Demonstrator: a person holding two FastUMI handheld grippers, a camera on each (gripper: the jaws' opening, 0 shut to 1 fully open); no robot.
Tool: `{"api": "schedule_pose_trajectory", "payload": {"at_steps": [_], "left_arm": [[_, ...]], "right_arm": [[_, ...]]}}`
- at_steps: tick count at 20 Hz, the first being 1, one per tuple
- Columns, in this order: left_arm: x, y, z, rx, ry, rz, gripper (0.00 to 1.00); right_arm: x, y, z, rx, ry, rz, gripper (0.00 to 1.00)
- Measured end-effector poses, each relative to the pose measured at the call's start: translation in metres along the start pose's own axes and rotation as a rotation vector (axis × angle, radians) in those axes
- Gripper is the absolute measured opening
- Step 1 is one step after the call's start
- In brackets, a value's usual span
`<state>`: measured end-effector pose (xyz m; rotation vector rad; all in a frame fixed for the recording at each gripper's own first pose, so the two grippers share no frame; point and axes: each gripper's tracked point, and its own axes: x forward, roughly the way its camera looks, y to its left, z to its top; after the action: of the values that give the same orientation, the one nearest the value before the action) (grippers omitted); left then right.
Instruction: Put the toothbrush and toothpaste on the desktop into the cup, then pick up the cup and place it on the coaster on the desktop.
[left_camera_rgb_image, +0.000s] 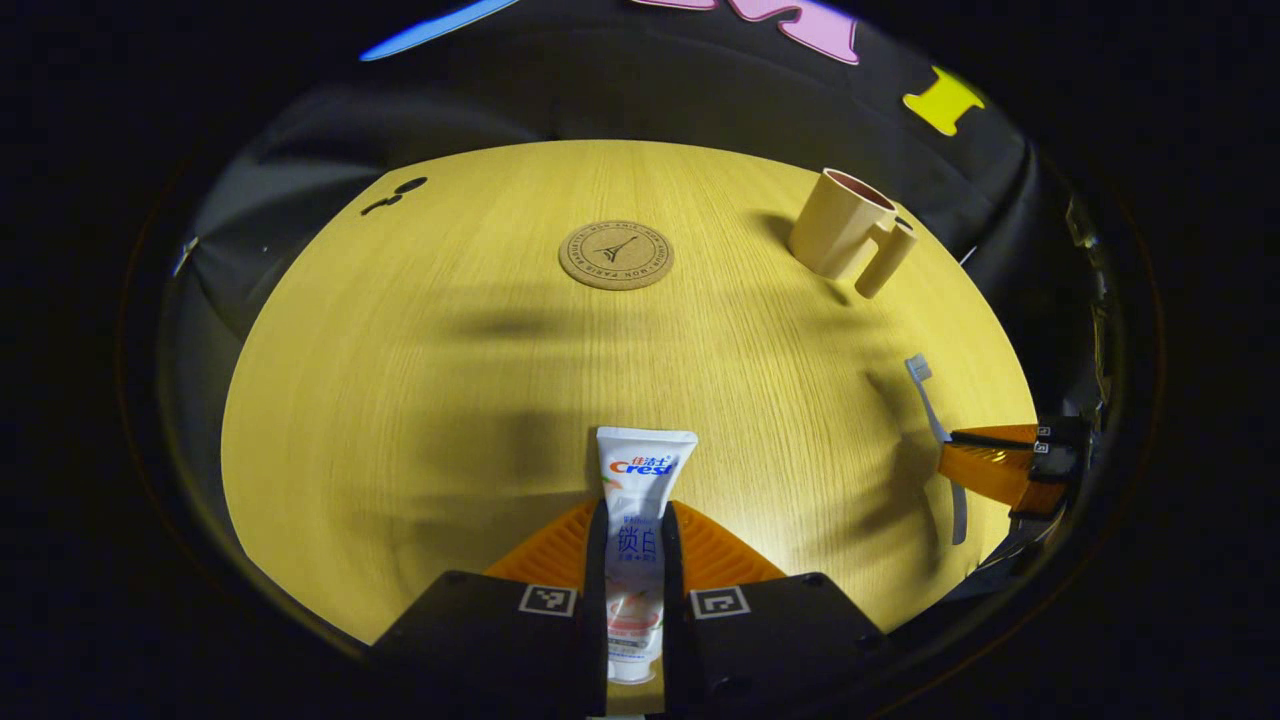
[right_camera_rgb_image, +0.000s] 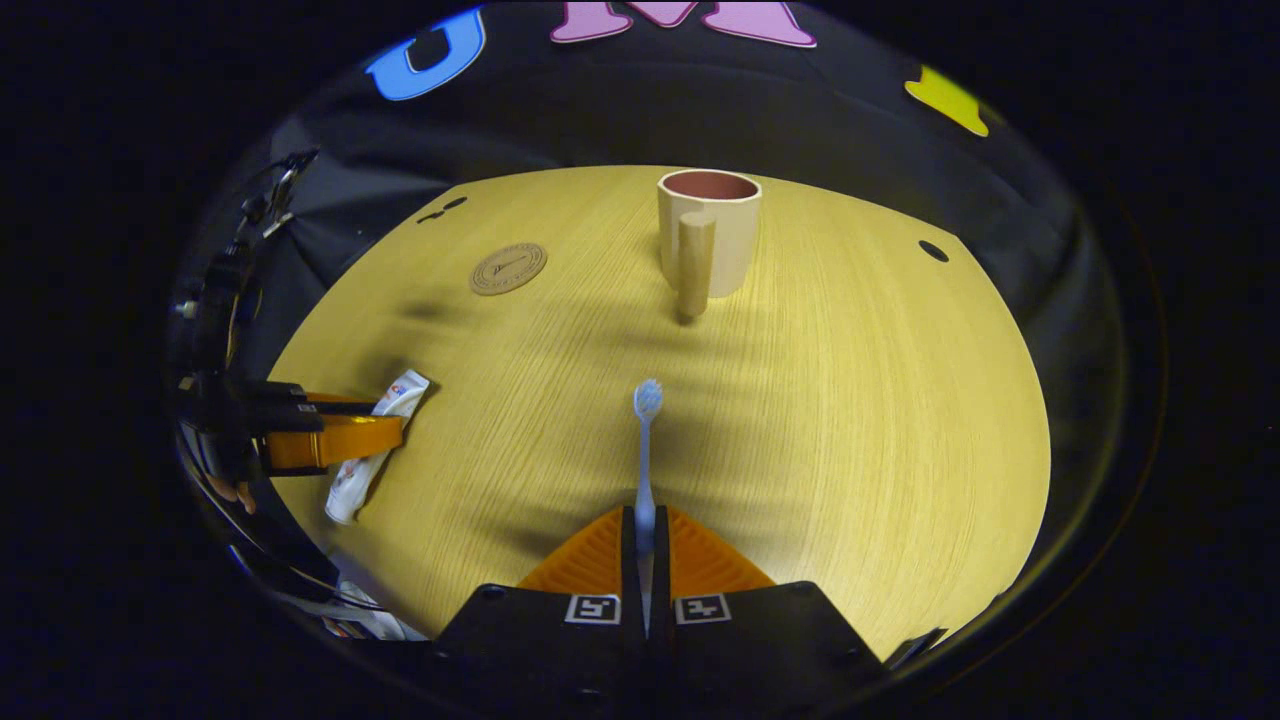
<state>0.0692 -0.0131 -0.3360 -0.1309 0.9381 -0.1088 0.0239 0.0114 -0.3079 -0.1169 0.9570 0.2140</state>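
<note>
Left hand-held gripper (left_camera_rgb_image: 634, 530): fingers closed on toothpaste (left_camera_rgb_image: 640, 500), tube pointing far. Right hand-held gripper (right_camera_rgb_image: 646, 540): clamped on toothbrush (right_camera_rgb_image: 646, 450) handle, bristles far. Cup (right_camera_rgb_image: 708, 238): upright, far, mouth open. Advice: lift clear, tilt ends down over rim. Coaster (left_camera_rgb_image: 616, 255): far, table (left_camera_rgb_image: 420, 400) between bare.

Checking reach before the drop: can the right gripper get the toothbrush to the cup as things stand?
Probably yes: the right gripper holds the toothbrush, and bare desktop lies between it and the upright cup.
</note>
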Motion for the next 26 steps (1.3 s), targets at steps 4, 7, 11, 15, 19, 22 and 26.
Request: {"api": "schedule_pose_trajectory", "payload": {"at_steps": [4,7,11,15,19,22,26], "left_arm": [[-0.018,-0.009,0.01,-0.062,-0.092,-0.04,0.31],[-0.038,-0.018,0.024,-0.1,-0.185,-0.066,0.31],[-0.064,-0.038,0.051,-0.106,-0.311,-0.099,0.27],[-0.088,-0.074,0.099,-0.064,-0.41,-0.154,0.27],[-0.106,-0.124,0.163,-0.059,-0.498,-0.256,0.27],[-0.112,-0.153,0.207,-0.043,-0.559,-0.315,0.27],[-0.102,-0.184,0.263,0.018,-0.627,-0.363,0.27]], "right_arm": [[-0.02,-0.009,0.019,0.073,-0.093,0.037,0.05],[-0.034,-0.015,0.035,0.086,-0.157,0.055,0.05],[-0.048,-0.023,0.053,0.096,-0.228,0.078,0.05],[-0.062,-0.034,0.07,0.132,-0.275,0.092,0.05],[-0.075,-0.05,0.089,0.142,-0.321,0.082,0.05],[-0.083,-0.061,0.102,0.152,-0.352,0.075,0.05],[-0.089,-0.074,0.124,0.201,-0.389,0.086,0.05]]}}
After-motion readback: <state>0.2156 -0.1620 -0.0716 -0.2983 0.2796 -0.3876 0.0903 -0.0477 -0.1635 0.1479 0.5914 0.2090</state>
